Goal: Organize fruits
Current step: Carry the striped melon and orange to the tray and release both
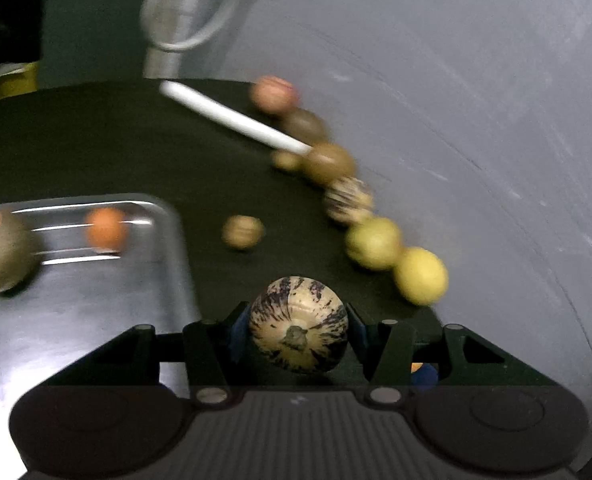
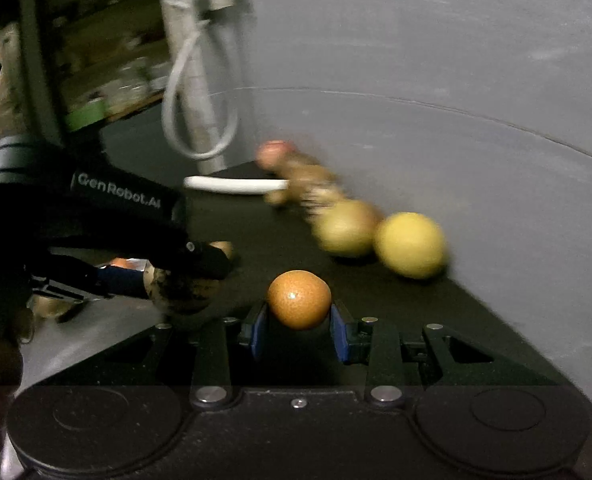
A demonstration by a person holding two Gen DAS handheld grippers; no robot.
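My left gripper (image 1: 297, 330) is shut on a cream, purple-streaked striped melon (image 1: 297, 324), held just right of a metal tray (image 1: 96, 312). The tray holds an orange fruit (image 1: 106, 227) and a brown-green fruit (image 1: 0, 252). My right gripper (image 2: 299, 318) is shut on an orange mandarin (image 2: 299, 299) above the dark table. The left gripper (image 2: 184, 280) with its melon shows at the left of the right wrist view. A row of fruits lies along the wall: two yellow ones (image 1: 420, 275) (image 1: 373, 242), a striped one (image 1: 347, 200), brown ones (image 1: 327, 162).
A white stick (image 1: 232, 120) lies on the dark table (image 1: 136, 152) by the far fruits. A small tan fruit (image 1: 242, 232) lies alone mid-table. A grey wall (image 1: 455, 80) bounds the right side. A grey cable loop (image 1: 184, 12) hangs at the back.
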